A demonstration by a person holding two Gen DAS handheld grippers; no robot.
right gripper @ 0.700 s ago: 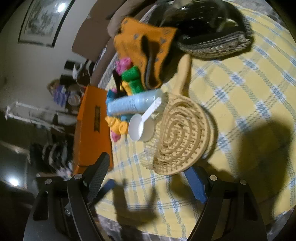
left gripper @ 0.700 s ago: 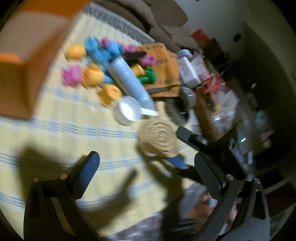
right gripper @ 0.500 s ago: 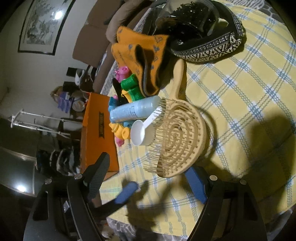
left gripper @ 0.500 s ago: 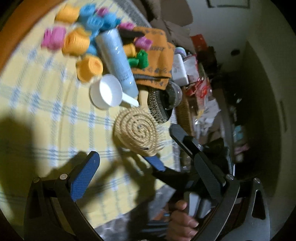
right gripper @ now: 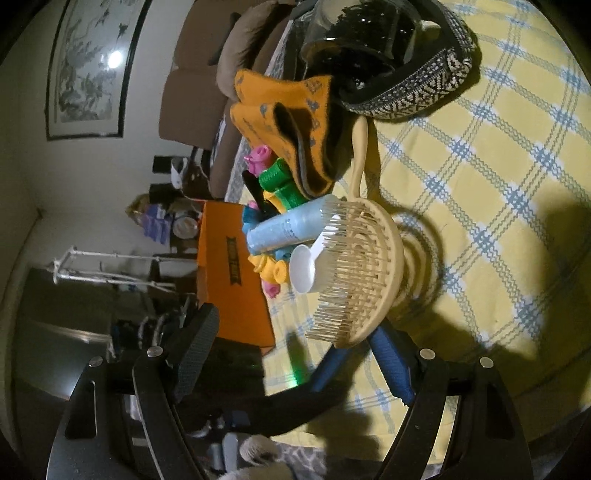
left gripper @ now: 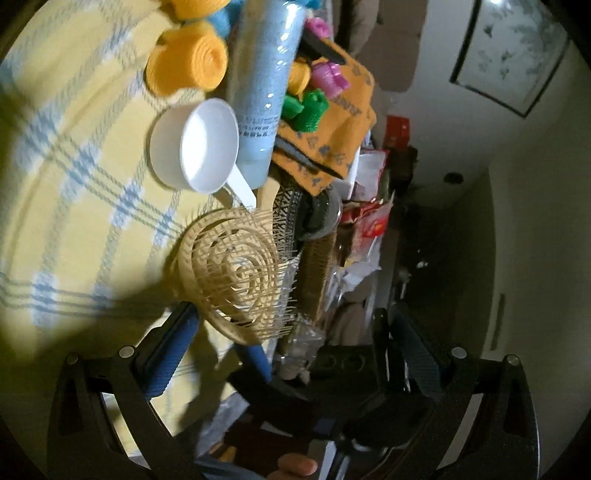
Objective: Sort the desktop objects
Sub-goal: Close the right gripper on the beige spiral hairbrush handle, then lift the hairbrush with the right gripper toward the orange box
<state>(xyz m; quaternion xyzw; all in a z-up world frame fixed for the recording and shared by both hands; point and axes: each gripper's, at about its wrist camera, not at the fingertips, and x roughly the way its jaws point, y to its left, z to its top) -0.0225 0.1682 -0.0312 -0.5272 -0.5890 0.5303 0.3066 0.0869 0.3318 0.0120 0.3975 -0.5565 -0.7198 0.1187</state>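
A beige round hairbrush (left gripper: 236,273) (right gripper: 364,266) stands tipped up on its rim on the yellow checked cloth (right gripper: 498,184), bristles facing the white scoop (right gripper: 303,269). My right gripper (right gripper: 291,321) is open; its blue right finger touches the brush's lower rim, while the other finger stands far off. My left gripper (left gripper: 284,314) is open wide, and its left finger reaches the same rim from the other side. Beyond lie a light-blue tube (left gripper: 266,85), yellow rollers (left gripper: 188,59) and green rollers (left gripper: 306,107).
An orange cloth (right gripper: 284,110) lies beside a patterned pouch (right gripper: 406,99) holding a glass jar (right gripper: 362,33). An orange box (right gripper: 229,273) stands past the rollers. The table edge runs just under both grippers, with room clutter beyond. A person's fingertip (left gripper: 295,465) shows low down.
The brush has risen from nearly flat to standing on its rim. The left gripper has swung in close beside the brush, and its finger now meets the right gripper's finger.
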